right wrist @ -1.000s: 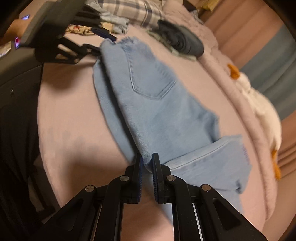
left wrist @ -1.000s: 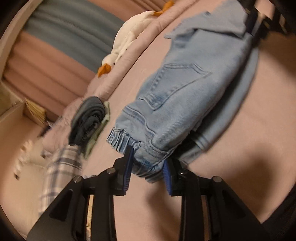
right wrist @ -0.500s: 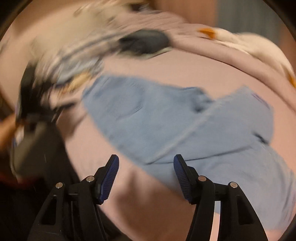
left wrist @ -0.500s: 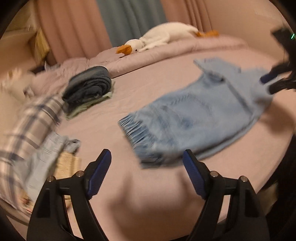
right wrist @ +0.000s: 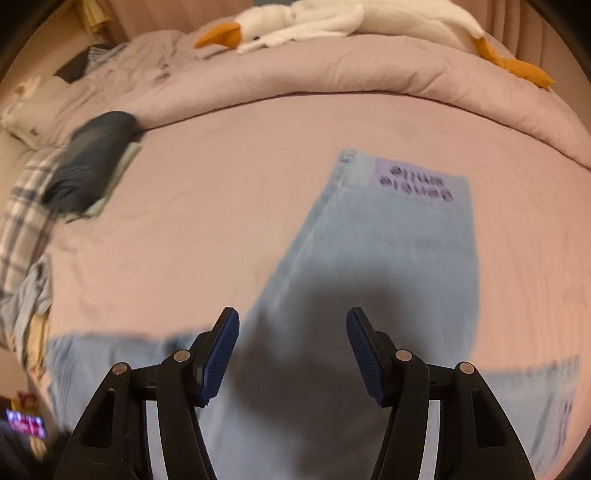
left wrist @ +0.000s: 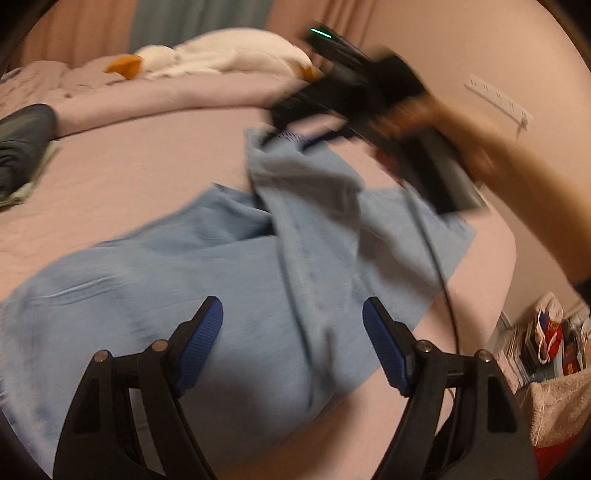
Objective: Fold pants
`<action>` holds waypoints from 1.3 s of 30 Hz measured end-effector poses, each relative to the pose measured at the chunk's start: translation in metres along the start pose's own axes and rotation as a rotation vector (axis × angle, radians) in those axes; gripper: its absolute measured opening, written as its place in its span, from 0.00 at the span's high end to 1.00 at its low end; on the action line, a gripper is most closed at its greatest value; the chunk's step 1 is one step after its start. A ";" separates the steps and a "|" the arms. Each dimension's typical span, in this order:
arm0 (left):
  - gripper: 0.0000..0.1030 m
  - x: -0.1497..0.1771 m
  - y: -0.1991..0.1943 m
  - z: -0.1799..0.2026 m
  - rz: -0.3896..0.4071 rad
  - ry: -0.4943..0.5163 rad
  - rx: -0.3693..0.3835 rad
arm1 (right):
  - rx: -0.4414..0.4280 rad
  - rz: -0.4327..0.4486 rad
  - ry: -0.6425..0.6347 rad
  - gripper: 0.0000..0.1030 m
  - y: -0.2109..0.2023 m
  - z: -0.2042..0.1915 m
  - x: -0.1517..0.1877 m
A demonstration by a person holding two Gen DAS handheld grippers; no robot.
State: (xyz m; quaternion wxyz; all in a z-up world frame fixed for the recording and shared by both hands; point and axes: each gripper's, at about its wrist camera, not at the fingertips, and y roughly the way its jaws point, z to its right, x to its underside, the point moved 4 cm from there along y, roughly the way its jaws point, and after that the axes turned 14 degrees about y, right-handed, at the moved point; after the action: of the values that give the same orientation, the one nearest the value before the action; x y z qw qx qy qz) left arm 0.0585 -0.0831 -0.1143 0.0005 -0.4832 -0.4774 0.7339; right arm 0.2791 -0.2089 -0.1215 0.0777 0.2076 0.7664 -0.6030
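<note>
Lying half-folded on the pink bedsheet (right wrist: 229, 192), light-blue jeans (right wrist: 388, 258), goose plush (right wrist: 332, 22) beyond | left gripper (left wrist: 293, 332) and right gripper (right wrist: 291, 350) jaws spread, empty, over the denim | soft, fairly weighty, not slippery; best pinched at waistband corner or side seam.

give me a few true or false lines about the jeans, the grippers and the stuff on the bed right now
1. Both grippers are shut on the jeans. False: the left gripper and the right gripper both stand open over the light blue jeans, holding nothing.
2. The jeans lie on the pink bed sheet. True.
3. A white goose plush lies on the rolled duvet at the far side of the bed. True.
4. The dark folded garment rests on top of the jeans. False: it sits apart, near the plaid cloth.
5. A purple label shows on the jeans. True.
</note>
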 end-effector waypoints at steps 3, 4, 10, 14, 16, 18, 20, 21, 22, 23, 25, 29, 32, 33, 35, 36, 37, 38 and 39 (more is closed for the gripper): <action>0.31 -0.003 0.022 0.013 -0.039 0.042 0.000 | 0.070 0.000 -0.003 0.41 0.027 -0.010 -0.022; 0.31 -0.003 0.028 0.018 -0.050 0.053 0.004 | 0.084 -0.006 -0.002 0.41 0.033 -0.011 -0.027; 0.46 0.001 0.043 0.033 -0.081 0.116 -0.014 | 0.171 -0.083 -0.030 0.41 0.073 -0.014 -0.031; 0.67 0.000 0.046 0.031 -0.083 0.123 -0.042 | 0.213 -0.031 -0.092 0.90 0.067 -0.014 -0.028; 0.80 -0.003 0.044 0.030 -0.078 0.100 -0.029 | 0.194 -0.019 -0.059 0.94 0.059 -0.005 -0.028; 0.81 0.000 0.046 0.026 -0.076 0.093 -0.029 | 0.158 0.023 0.003 0.94 0.040 0.009 -0.029; 0.81 0.003 0.047 0.028 -0.077 0.102 -0.041 | 0.057 0.078 0.077 0.94 0.007 0.026 -0.028; 0.81 0.005 0.044 0.027 -0.079 0.113 -0.050 | 0.019 0.109 0.101 0.94 -0.011 0.035 -0.026; 0.81 0.004 0.044 0.029 -0.080 0.124 -0.059 | -0.017 0.140 0.118 0.94 -0.028 0.044 -0.023; 0.81 0.005 0.041 0.028 -0.082 0.130 -0.065 | -0.051 0.182 0.139 0.94 -0.051 0.054 -0.018; 0.81 0.006 0.039 0.027 -0.085 0.140 -0.078 | -0.133 0.279 0.190 0.94 -0.102 0.083 -0.004; 0.82 0.008 0.038 0.027 -0.092 0.161 -0.093 | -0.216 0.422 0.309 0.94 -0.172 0.146 0.045; 0.81 0.011 0.037 0.026 -0.098 0.164 -0.093 | -0.218 0.426 0.420 0.94 -0.175 0.196 0.090; 0.81 0.011 0.036 0.025 -0.100 0.160 -0.091 | -0.237 0.302 0.551 0.94 -0.168 0.210 0.112; 0.81 0.011 0.037 0.023 -0.105 0.152 -0.089 | -0.214 0.282 0.637 0.94 -0.151 0.235 0.149; 0.80 0.011 0.038 0.023 -0.111 0.152 -0.089 | -0.214 0.264 0.660 0.94 -0.139 0.246 0.164; 0.79 0.011 0.038 0.025 -0.117 0.156 -0.093 | -0.196 0.235 0.678 0.94 -0.122 0.247 0.172; 0.79 0.010 0.038 0.026 -0.124 0.169 -0.101 | -0.205 0.201 0.717 0.93 -0.107 0.255 0.182; 0.79 0.011 0.038 0.027 -0.127 0.176 -0.107 | -0.230 0.178 0.758 0.93 -0.099 0.262 0.191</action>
State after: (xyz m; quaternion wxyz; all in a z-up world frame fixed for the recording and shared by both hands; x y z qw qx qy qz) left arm 0.0511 -0.1177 -0.1466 0.0632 -0.5141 -0.5434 0.6606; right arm 0.0318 -0.4351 -0.1716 -0.1361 0.4706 0.7822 -0.3849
